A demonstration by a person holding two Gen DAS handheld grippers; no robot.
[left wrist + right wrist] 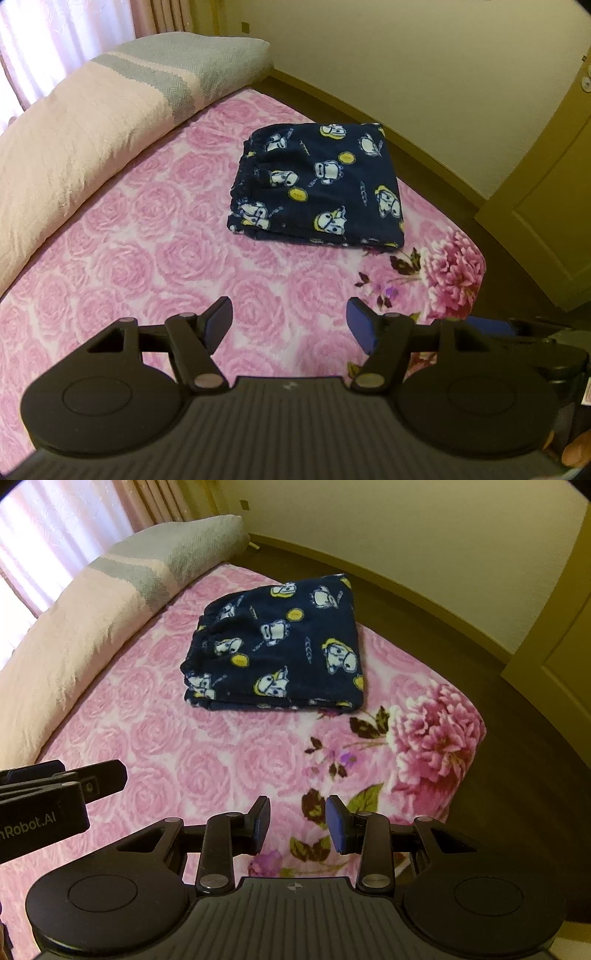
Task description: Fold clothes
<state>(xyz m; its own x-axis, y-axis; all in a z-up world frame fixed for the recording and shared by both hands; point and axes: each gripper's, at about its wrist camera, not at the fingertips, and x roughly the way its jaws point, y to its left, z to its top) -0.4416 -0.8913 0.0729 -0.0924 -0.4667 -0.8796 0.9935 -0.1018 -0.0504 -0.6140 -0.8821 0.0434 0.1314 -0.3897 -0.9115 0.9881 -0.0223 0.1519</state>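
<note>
Two black two-finger tools hang over the near part of a bed covered by a pink rose-patterned blanket (147, 229), both tilted down at it and both empty. The left tool (290, 325) has its blue-padded fingers spread wide; the right tool (297, 823) keeps a narrower gap, pinching nothing. A navy fleece garment printed with white cartoon dogs and yellow discs (280, 646) lies well apart from them, toward the bed's far right corner, already squared into a flat stack with its gathered waistband facing the long pink and grey pillow (92, 110) along the left edge. Folding looks finished, which would explain the empty tools.
</note>
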